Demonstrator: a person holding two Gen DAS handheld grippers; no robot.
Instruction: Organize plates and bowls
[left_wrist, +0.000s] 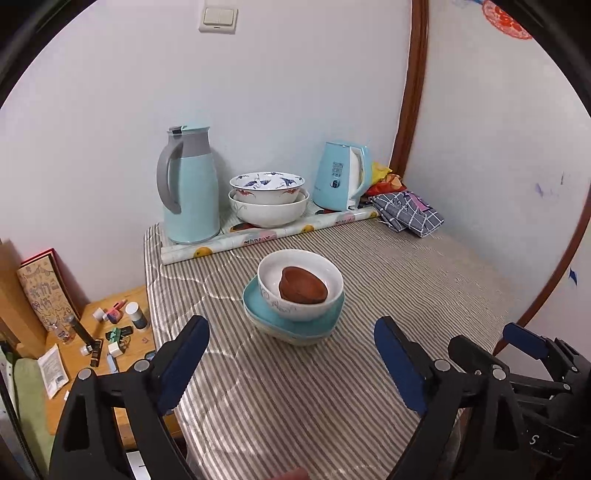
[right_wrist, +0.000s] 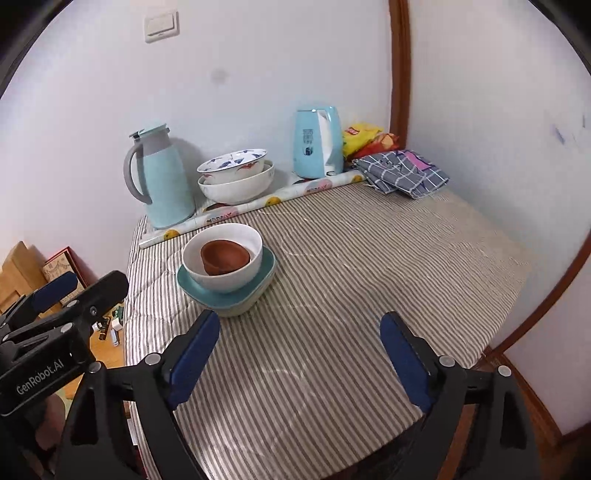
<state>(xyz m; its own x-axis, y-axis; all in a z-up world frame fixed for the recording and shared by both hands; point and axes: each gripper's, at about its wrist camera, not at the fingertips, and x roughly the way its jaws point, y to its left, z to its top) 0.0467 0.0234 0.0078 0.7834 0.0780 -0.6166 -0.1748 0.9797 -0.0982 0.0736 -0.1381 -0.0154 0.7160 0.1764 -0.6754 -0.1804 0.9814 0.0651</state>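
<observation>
- Worktop (left_wrist: 369, 369), under a striped cloth, fills both views. The front half is bare; the crockery sits toward the back and left.
- Thermos jug (left_wrist: 190, 184) and kettle (left_wrist: 341, 177) stand along the back wall, with a pair of nested patterned bowls (left_wrist: 267, 199) between them on a rolled sheet. These look already put away.
- Main stack sits mid-worktop: teal square plate (left_wrist: 255, 299) on top of a pale dish, white bowl (left_wrist: 299, 284) on the plate, small brown clay cup (left_wrist: 303, 286) lying tilted inside the bowl.
- Handling, as a judgement: all ceramic, so rigid, fairly heavy once stacked, glazed and slippery, and it will chip on a knock. The clay cup is loose and may roll if the stack tips.
- Best hold is probably opposite edges of the plate, lifted level, or the bowl's rim on its own.
- Left gripper (left_wrist: 291, 354): jaws spread wide, nothing between them, short of the stack.
- Right gripper (right_wrist: 299, 354): jaws likewise wide and empty, the stack ahead and to its left.
</observation>
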